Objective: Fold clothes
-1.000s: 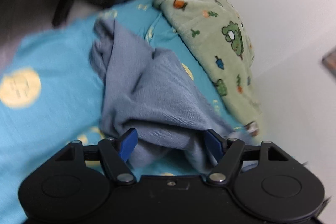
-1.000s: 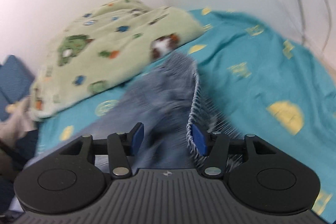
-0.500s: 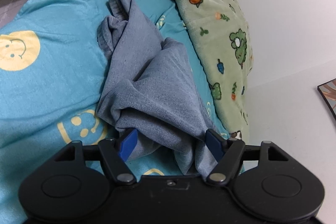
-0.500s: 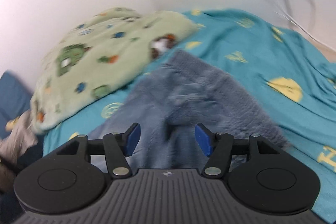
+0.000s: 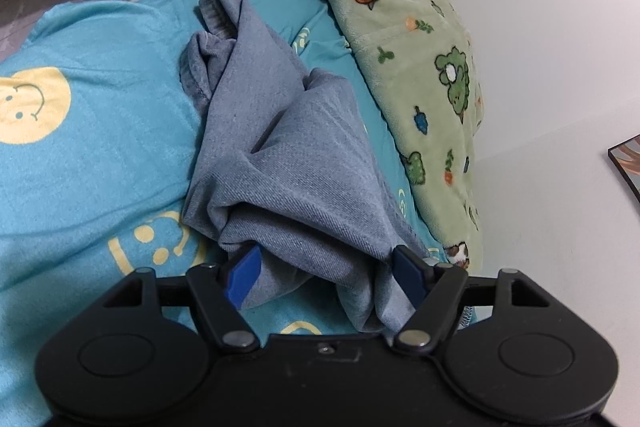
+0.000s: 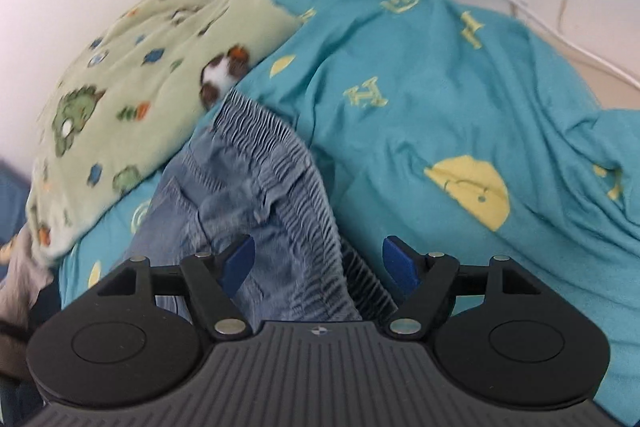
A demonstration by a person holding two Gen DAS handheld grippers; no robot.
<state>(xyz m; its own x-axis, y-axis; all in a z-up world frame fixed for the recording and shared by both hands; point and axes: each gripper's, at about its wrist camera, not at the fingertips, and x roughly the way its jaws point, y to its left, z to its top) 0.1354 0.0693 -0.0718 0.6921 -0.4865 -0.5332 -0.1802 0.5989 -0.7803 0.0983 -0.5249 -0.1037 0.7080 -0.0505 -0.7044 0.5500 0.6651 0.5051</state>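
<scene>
The blue-grey trousers (image 5: 288, 163) lie bunched on the bed's turquoise sheet (image 5: 100, 155), their long axis running from the near edge up toward the far end of the bed, just beside the green fleece blanket (image 5: 420, 67) that lines the white wall (image 5: 540, 7). In the right wrist view the gathered elastic waistband (image 6: 280, 163) is the near end, and it points toward the blanket and the wall.

The left gripper (image 5: 326, 273) has a thick fold of the trousers filling the space between its blue pads, which stand fairly wide; whether they press on the cloth I cannot tell.

The right gripper (image 6: 320, 263) has just been opening its jaws; they stand wide over the waistband, and the pads are clear of the cloth.
</scene>
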